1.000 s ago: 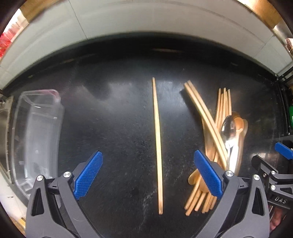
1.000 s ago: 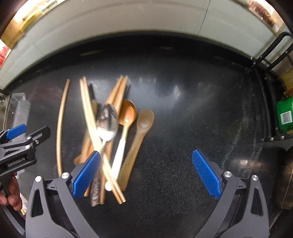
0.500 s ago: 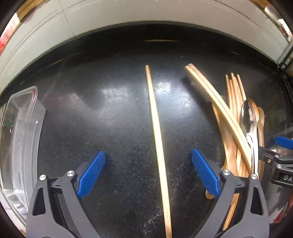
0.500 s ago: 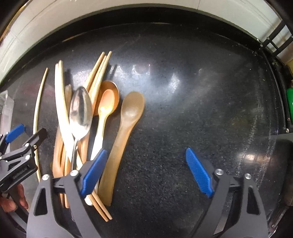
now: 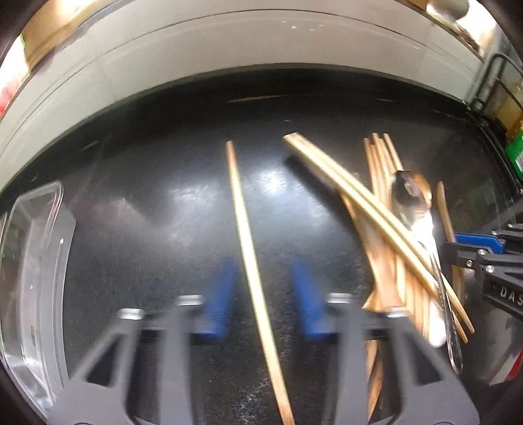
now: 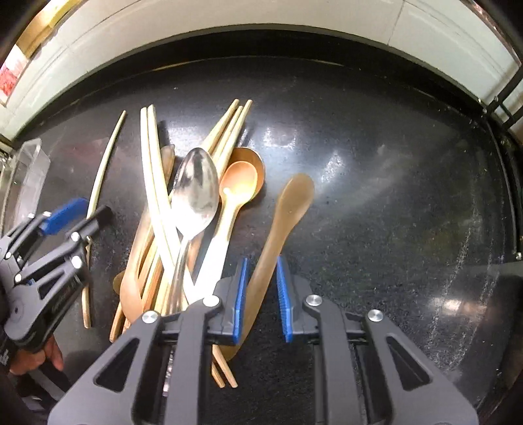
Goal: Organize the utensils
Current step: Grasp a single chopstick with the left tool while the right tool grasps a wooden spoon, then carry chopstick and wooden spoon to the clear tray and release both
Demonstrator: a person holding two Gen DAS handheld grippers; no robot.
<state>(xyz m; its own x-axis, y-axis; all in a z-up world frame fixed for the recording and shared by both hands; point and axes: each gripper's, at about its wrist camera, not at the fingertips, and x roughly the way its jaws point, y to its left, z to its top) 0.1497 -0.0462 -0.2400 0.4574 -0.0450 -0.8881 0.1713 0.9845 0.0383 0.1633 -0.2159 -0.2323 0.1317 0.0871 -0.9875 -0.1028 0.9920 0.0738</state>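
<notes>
A single wooden chopstick (image 5: 240, 202) lies on the black counter (image 5: 147, 202). It runs between the blue pads of my left gripper (image 5: 263, 291), whose jaws are closing with a gap left on each side. To its right is a pile of chopsticks (image 5: 359, 196), a metal spoon (image 6: 196, 189) and an orange spoon (image 6: 238, 183). A long brown spoon (image 6: 294, 199) lies beside the pile. My right gripper (image 6: 261, 294) points down over its handle, jaws closing, both pads touching it.
A clear plastic container (image 5: 32, 261) stands at the counter's left end. A pale tiled wall (image 6: 261, 19) runs along the back. A dark wire rack (image 6: 510, 91) and a green package (image 5: 514, 157) are at the right end. A hand (image 6: 49, 356) holds the left gripper.
Both grippers came down and narrowed from wide open. The left pads now flank the single chopstick. The right pads have closed around the brown spoon's handle.
</notes>
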